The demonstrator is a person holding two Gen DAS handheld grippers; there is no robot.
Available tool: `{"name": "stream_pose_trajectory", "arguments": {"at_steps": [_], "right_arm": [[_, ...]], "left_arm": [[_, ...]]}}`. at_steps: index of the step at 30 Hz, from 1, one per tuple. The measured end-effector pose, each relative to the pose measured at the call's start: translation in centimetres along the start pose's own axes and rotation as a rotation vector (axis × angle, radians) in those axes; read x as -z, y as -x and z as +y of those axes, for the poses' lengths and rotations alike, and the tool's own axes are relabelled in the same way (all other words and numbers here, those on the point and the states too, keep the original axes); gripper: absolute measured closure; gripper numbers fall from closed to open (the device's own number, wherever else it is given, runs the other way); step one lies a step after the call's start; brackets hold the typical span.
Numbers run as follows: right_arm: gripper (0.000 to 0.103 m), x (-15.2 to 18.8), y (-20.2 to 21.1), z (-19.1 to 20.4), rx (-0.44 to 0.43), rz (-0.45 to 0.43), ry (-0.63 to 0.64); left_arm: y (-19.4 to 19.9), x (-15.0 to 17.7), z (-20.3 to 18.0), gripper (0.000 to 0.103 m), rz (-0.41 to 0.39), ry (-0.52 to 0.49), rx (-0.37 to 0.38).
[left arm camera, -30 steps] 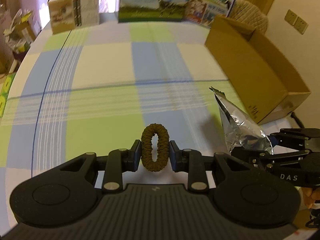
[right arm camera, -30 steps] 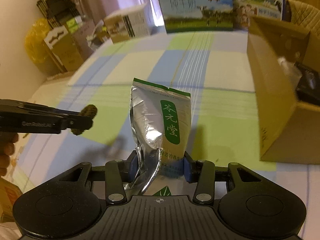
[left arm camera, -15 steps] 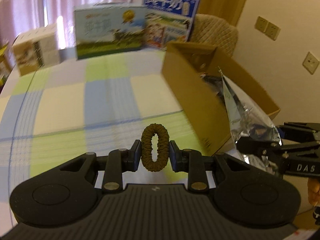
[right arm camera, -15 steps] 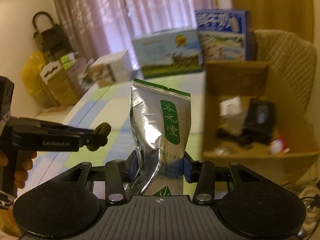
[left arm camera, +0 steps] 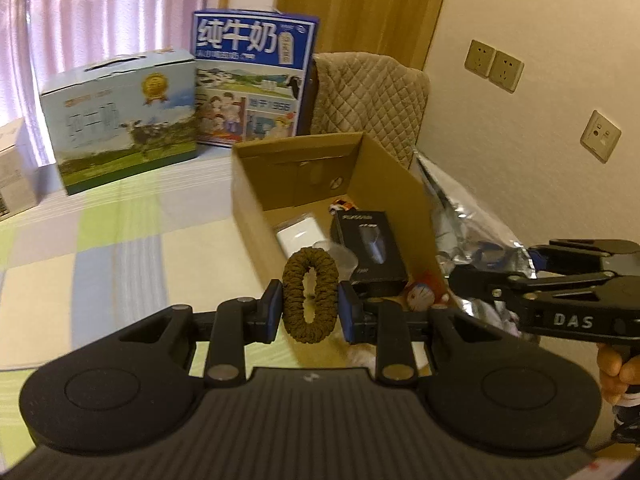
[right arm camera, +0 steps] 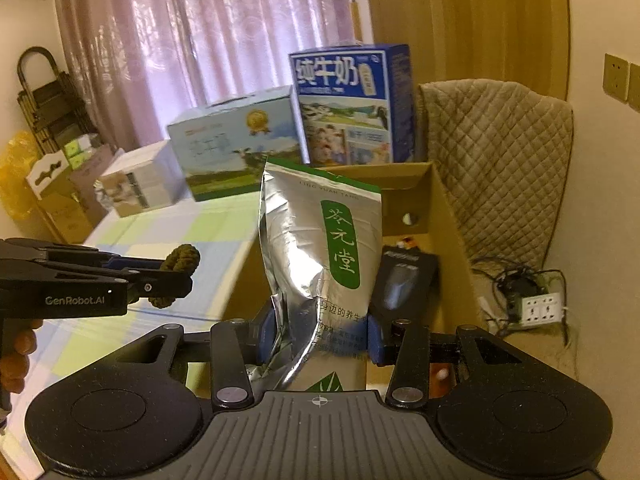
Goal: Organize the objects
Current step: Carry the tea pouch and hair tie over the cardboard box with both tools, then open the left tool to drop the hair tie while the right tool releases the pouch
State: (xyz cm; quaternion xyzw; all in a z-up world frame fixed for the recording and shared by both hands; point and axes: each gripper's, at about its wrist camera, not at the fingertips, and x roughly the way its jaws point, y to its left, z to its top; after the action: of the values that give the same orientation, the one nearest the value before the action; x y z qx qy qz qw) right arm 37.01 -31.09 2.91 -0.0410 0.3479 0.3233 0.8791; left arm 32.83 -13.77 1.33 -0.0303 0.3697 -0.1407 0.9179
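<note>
At the far left of the bench, which wears a checked cloth of green, blue and cream, a pale carton stands near the edge, with a light blue milk case beside it and a taller dark blue milk carton next along, all before the pink curtain; the left gripper is clenched on a brown hair scrunchie, the ring standing upright between the blue pads and held in the air over the near left wall of the open cardboard box; in the right wrist view that same gripper comes in from the left edge, a hand on its grip; inside the box lie a white flat object, a clear plastic cup just behind the scrunchie, a black product box and a small toy figure at the near end; the right gripper is grasping a silver foil pouch with a green label, holding it upright by its lower part, in front of the box; in the left wrist view the pouch sits at the box's right wall, held by the right gripper; a quilted chair back stands behind the box, with wall sockets to the right.
</note>
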Motion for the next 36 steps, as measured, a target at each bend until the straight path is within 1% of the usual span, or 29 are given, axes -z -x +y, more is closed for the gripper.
{"name": "stream_pose_trajectory", "arguments": {"at_steps": [5, 10, 16, 23, 25, 26, 28, 33, 36], "right_arm": [[0.062, -1.1, -2.7, -2.9, -0.001, 0.036, 0.009], [0.062, -2.1, -5.7, -4.7, -0.004, 0.076, 0.024], [0.062, -3.3, -8.4, -6.3, -0.004, 0.106, 0.043], [0.062, -4.5, -10.5, -7.4, -0.006, 0.121, 0.051], [0.062, -4.8, -10.9, -7.7, -0.006, 0.124, 0.052], [0.062, -4.9, -11.1, -7.8, -0.006, 0.125, 0.051], [0.062, -5.2, -11.5, -8.1, -0.005, 0.129, 0.051], [0.062, -5.5, -12.3, -8.7, -0.008, 0.133, 0.054], [0.062, -5.6, -12.7, -8.9, -0.009, 0.137, 0.058]], "left_arm": [[-3.4, -1.8, -1.6, 0.078, 0.018, -0.006, -0.024], [-6.6, -3.4, -1.9, 0.078, 0.038, -0.011, -0.072], [-9.7, -5.4, -2.1, 0.078, 0.048, -0.02, -0.11], [-13.3, -7.1, -2.2, 0.077, 0.07, -0.024, -0.146], [-13.9, -7.5, -2.2, 0.073, 0.072, -0.022, -0.157], [-14.3, -7.7, -2.1, 0.073, 0.072, -0.021, -0.164], [-14.8, -7.9, -2.0, 0.064, 0.071, -0.019, -0.163], [-15.7, -7.9, -1.6, 0.049, 0.089, -0.009, -0.178], [-15.8, -8.0, -1.6, 0.046, 0.089, -0.007, -0.185]]}}
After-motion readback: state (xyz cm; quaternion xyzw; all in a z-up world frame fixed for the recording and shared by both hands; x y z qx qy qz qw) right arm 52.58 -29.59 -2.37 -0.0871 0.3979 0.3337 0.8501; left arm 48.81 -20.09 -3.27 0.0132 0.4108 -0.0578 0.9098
